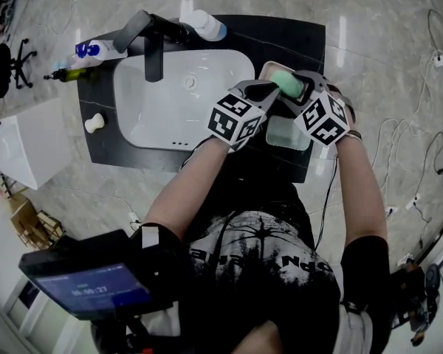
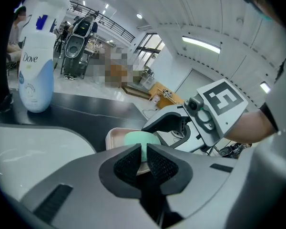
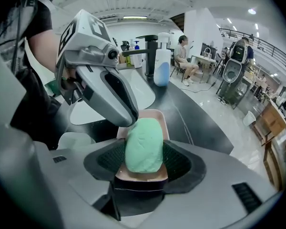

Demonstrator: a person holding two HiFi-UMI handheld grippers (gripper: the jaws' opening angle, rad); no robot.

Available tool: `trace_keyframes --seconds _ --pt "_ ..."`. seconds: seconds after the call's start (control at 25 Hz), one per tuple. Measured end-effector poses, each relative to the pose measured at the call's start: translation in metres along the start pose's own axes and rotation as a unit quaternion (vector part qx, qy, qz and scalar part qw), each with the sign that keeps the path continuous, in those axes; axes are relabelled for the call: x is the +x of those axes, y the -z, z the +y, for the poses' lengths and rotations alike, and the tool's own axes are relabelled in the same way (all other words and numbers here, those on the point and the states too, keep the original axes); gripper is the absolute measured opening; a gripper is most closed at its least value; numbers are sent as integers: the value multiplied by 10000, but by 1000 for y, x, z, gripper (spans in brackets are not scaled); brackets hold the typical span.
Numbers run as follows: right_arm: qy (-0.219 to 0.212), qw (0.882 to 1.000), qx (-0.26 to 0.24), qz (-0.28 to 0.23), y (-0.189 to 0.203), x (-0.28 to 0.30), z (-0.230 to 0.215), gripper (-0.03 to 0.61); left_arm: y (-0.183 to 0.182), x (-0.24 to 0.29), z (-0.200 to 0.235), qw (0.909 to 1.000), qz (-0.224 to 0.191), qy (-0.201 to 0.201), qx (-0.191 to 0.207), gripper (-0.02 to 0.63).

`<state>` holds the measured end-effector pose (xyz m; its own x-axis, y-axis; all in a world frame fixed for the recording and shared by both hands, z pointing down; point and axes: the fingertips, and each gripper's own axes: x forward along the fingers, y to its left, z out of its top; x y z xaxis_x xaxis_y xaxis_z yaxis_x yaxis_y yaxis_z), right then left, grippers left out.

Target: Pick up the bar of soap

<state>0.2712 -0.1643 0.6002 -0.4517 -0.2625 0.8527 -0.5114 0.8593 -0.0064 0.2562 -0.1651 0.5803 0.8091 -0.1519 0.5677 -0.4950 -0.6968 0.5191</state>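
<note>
- Green bar of soap point(image 1: 286, 83) point(image 2: 140, 139) point(image 3: 144, 144) lies lengthwise in a beige-pink soap dish point(image 1: 264, 66) point(image 2: 115, 136) point(image 3: 148, 175), not lifted.
- Dish sits on the dark counter point(image 1: 295, 39), just beside the white sink point(image 1: 170, 109), on the side away from the blue-capped bottles point(image 1: 88, 50).
- R hand-held gripper point(image 1: 301, 87) point(image 2: 164, 123) point(image 3: 144, 161): jaws spread wide, pointing steeply down at the dish. Soap and dish are btwn the two pads, one pad on each long side. Pads flank the soap w/o clamping it.
- L hand-held gripper point(image 1: 272, 87) point(image 2: 142, 149) point(image 3: 126, 118): jaws drawn together w/ only a thin slit btwn the pads and nothing held in it. Soap shows just beyond the tips.
- In the right gripper view, the L tip sits right at the soap's far-left edge. Can't tell if it touches.
- Both grippers meet over the dish from the person's side, marker cubes close together, forearms reaching across the counter edge.
- Black faucet point(image 1: 153, 50) stands at the sink's far rim.
- White-and-blue Dove bottle point(image 1: 207, 24) point(image 2: 35, 66) point(image 3: 162, 67) stands upright on the counter behind the sink, well apart from the dish.
</note>
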Motion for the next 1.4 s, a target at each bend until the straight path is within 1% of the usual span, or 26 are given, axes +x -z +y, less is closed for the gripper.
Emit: trace_keyframes --seconds 0.08,0.16,0.28,0.44,0.56,0.68,0.76,0.92,1.0,1.08,1.16,1.24,1.32,1.4 --pt "2 10000 -20 24 -2 1 0 258 1 -2 6 9999 102 -93 71 97" --pt "40 9999 -155 63 -3 2 0 258 3 -1 9 9995 256 -119 110 139" --pt "148 9989 -444 90 -3 3 0 258 2 1 9 9989 446 -105 86 156" --pt "147 9962 -854 -86 -5 3 8 258 -5 3 16 9978 576 -325 23 170" --pt "186 9943 -1020 -258 -7 2 13 258 -5 9 13 9959 833 -307 189 187" --pt "299 9902 -1303 -396 -6 0 15 258 -3 15 7 9932 1078 -124 414 207" --pt "310 9871 -1488 -499 -6 -1 16 258 -2 18 4 9919 1166 41 499 229" --pt "363 9802 -1791 -758 -2 -1 16 258 -4 18 3 9902 1255 324 512 225" --pt "415 9756 -1962 -891 -3 -3 16 258 -4 17 3 9884 1339 421 584 223" --pt "490 9692 -2174 -1045 -5 -5 17 256 -5 16 3 9876 1342 537 615 202" --pt "561 9618 -2396 -1200 -7 -6 19 255 -7 15 3 9878 1258 680 622 199" --pt "578 9553 -2583 -1315 -11 -3 24 255 -7 16 1 9863 1200 820 784 201" --pt "561 9536 -2623 -1365 -12 -1 26 255 -6 17 -1 9835 1218 932 962 201" --pt "506 9575 -2492 -1360 -11 -1 26 255 -4 16 -2 9812 1279 1036 1012 201"
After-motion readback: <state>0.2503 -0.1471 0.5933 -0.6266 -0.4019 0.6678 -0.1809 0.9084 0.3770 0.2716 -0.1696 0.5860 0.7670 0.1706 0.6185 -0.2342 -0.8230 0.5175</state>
